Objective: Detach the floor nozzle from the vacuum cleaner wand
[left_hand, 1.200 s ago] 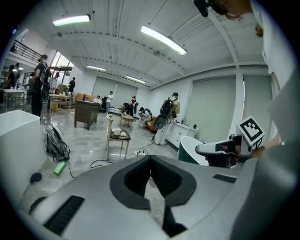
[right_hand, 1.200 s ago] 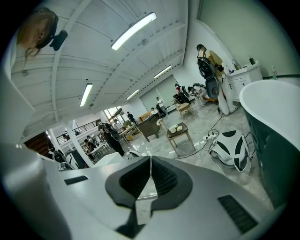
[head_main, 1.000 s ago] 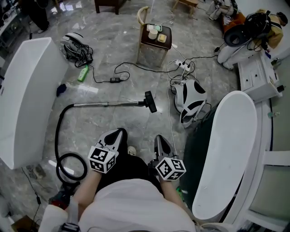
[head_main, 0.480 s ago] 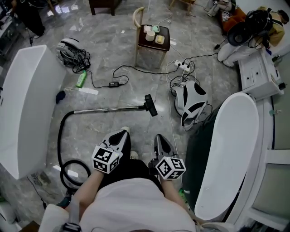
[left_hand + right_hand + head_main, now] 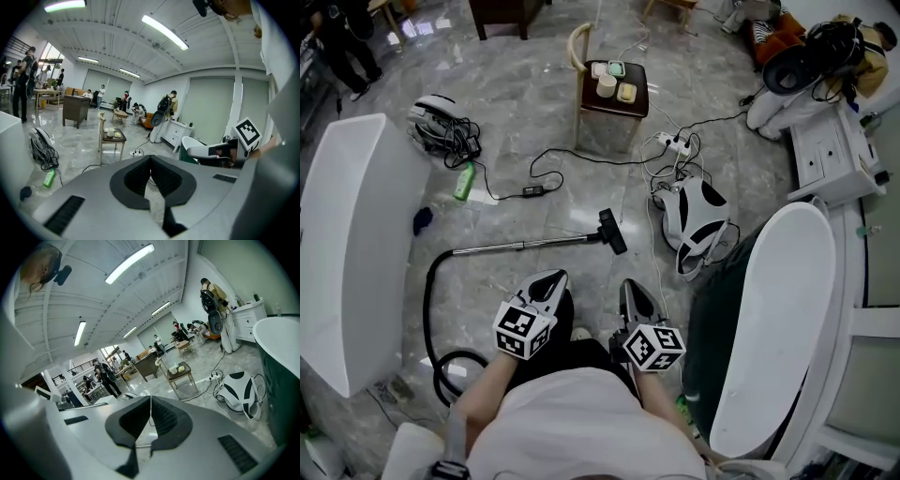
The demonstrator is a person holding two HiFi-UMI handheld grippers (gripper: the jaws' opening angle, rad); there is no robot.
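The vacuum's metal wand [image 5: 525, 244] lies across the grey floor. Its black floor nozzle [image 5: 612, 232] sits on the wand's right end. A black hose [image 5: 431, 291] curves off the left end toward me. My left gripper [image 5: 553, 276] is shut and holds nothing. It hovers just short of the wand, on the near side. My right gripper [image 5: 632, 284] is also shut and empty, a little below and to the right of the nozzle. In the left gripper view the left gripper [image 5: 151, 159] has its pads pressed together. The right gripper view shows the same for the right gripper [image 5: 150, 401].
White bathtubs stand at the left [image 5: 347, 244] and right [image 5: 778, 309]. A white-and-black device [image 5: 694, 211], a power strip with cables [image 5: 675, 141] and a small wooden table [image 5: 609, 80] lie beyond the nozzle. A green bottle [image 5: 465, 180] lies at the left.
The person has stepped forward with both shut grippers. The wand and nozzle now lie closer to the fingertips, lower in the head view.
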